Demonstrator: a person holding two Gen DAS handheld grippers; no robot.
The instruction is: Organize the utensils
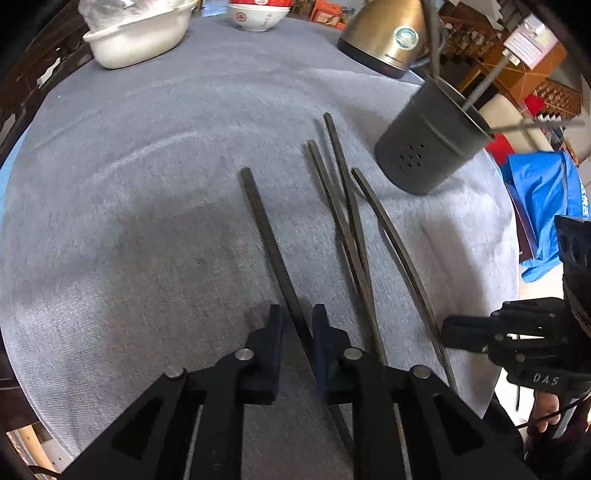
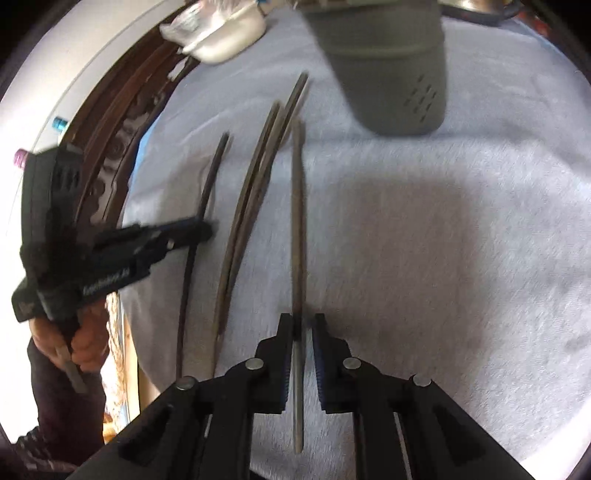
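Note:
Several dark chopsticks lie on the grey cloth. In the left wrist view my left gripper [image 1: 297,321] is open low over the cloth, its jaws on either side of the leftmost chopstick [image 1: 266,236]. Three more chopsticks [image 1: 347,221] lie to its right, near a dark perforated utensil holder [image 1: 424,147] that holds a few sticks. In the right wrist view my right gripper [image 2: 300,326] is open around the rightmost chopstick [image 2: 297,221]. The left gripper [image 2: 195,230] shows there at the left, and the holder [image 2: 391,70] at the top.
A white basin [image 1: 136,35], a red-and-white bowl [image 1: 256,14] and a gold kettle [image 1: 388,37] stand at the far edge of the round table. The dark carved table rim [image 2: 110,147] runs along the left. A blue bag [image 1: 543,199] lies off the right edge.

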